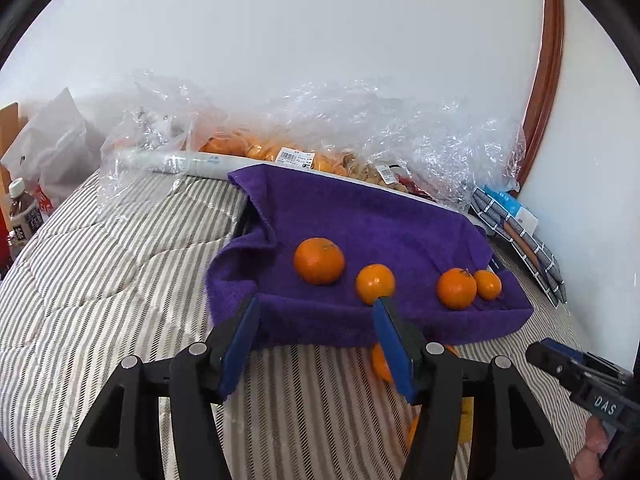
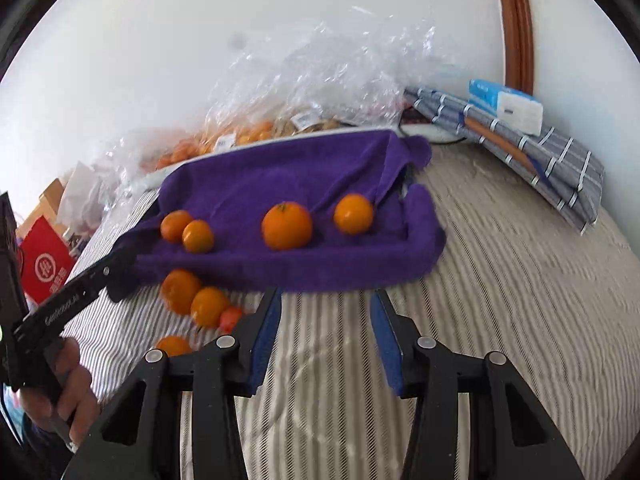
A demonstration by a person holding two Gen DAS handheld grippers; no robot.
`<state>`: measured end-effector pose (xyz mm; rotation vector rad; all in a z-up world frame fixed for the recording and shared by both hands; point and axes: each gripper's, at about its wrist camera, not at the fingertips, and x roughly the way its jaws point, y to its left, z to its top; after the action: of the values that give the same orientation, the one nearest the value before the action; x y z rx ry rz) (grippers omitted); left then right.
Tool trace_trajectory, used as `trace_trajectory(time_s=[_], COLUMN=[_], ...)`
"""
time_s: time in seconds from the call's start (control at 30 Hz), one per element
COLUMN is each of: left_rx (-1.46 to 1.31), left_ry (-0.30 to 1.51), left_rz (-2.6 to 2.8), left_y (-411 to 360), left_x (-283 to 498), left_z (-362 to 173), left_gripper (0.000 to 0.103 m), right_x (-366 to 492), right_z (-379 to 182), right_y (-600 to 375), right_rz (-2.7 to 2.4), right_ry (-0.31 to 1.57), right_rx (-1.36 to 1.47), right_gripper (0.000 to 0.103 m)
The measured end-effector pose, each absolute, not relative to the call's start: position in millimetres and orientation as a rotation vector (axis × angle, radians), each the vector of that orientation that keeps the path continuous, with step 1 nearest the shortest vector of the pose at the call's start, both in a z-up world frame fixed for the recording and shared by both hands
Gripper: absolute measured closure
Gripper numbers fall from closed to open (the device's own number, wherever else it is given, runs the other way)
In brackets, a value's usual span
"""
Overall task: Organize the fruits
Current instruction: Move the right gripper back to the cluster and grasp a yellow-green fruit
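Several oranges lie in a row on a purple towel [image 1: 360, 216] draped over a tray; the largest orange [image 1: 319, 261] is on the left in the left wrist view. More loose oranges [image 2: 208, 306] lie on the striped bedding in front of the towel [image 2: 280, 176]. My left gripper [image 1: 316, 306] is open and empty, its tips at the towel's front edge, with one loose orange [image 1: 380, 362] behind its right finger. My right gripper [image 2: 326, 300] is open and empty, just short of the towel's front edge. The left gripper also shows in the right wrist view [image 2: 116, 280], by the towel's left corner.
Clear plastic bags [image 1: 320, 120] with more oranges lie behind the tray by the wall. A folded striped cloth [image 2: 520, 148] with a blue-and-white box [image 2: 508, 104] lies at the right. A bottle [image 1: 22, 216] and a red package [image 2: 42, 264] are at the left.
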<state>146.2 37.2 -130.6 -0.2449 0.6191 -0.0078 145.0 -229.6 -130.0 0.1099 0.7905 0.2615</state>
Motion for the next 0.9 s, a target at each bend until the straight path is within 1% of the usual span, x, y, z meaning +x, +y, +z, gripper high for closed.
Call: trace_trajectory(time_s=[0.1, 0.17, 0.5, 0.57, 0.7, 0.73, 0.77, 0.9], left_rx=[-0.242, -0.250, -0.261, -0.264, -0.266, -0.266, -0.265, -0.268], left_ry=[0.626, 0.622, 0.634, 0.629, 0.637, 0.639, 0.642, 0.652], left_rz=[-0.004, -0.001, 0.000, -0.001, -0.002, -0.002, -0.002, -0.002], left_y=[42.5, 47.1, 52.9, 53.4, 53.2, 52.9, 52.7, 52.2], left_x=[139.8, 135.3, 132.5, 131.8, 133.1, 133.1, 133.6, 135.4], left_z=[-131.2, -130.4, -132.0, -131.5, -132.3, -132.6, -133.0, -134.0], left_gripper=[0.046, 0.046, 0.046, 0.046, 0.046, 0.046, 0.046, 0.046], right_x=[130.8, 125.3, 124.3, 131.9, 146.9, 149.9, 151.8, 153.0], right_z=[-131.6, -133.6, -143.7, -149.9, -160.9, -163.1, -164.3, -160.7], right_y=[-218.8, -211.2, -177.9, -179.1, -184.4, -185.0, -185.2, -193.7], right_rz=[0.289, 0.316, 0.349, 0.339, 0.375, 0.382, 0.389, 0.389], right_ry=[0.794, 0.812, 0.888, 0.923, 0.983, 0.992, 0.991, 0.979], right_rx=[0.098, 0.101, 0.103, 0.128, 0.238, 0.255, 0.267, 0.274], right_gripper=[0.060, 0.065, 0.068, 0.071, 0.071, 0.074, 0.076, 0.076])
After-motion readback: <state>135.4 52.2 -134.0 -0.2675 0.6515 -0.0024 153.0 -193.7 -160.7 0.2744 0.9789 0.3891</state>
